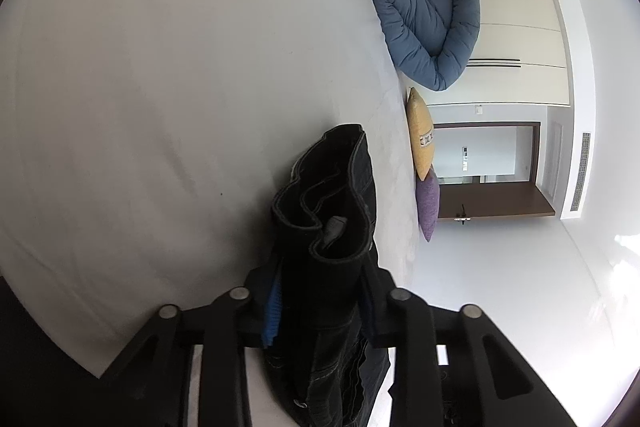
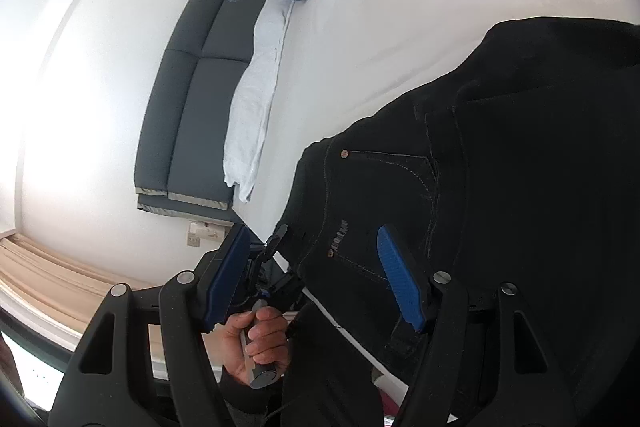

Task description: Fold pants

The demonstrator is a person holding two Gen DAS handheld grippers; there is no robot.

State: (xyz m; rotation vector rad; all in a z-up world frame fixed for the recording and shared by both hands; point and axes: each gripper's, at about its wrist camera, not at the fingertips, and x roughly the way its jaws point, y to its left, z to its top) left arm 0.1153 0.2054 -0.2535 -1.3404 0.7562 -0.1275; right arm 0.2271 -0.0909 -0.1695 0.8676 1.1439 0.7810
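Now mid-fold: left hand-held gripper (image 1: 320, 303) clamped on bunched black pants (image 1: 328, 203) w/ hem ahead; right hand-held gripper (image 2: 316, 275) wide open, empty, over pants' pocket area. Next: probably close right on fabric.

Pants (image 2: 500, 155): one, black
Duvet (image 1: 430, 23): one, blue, rolled
Cushions: two, yellow (image 1: 420, 133) and purple (image 1: 428, 205)
Tools: two, left (image 1: 320, 303), right (image 2: 316, 275)

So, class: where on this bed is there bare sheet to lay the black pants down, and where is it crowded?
The widest bare white sheet lies left of the black pants, which the left claw grips. The far edge is crowded: rolled blue duvet, yellow cushion, purple cushion. The open right claw hovers over the pants; bare sheet also lies between pants and duvet.
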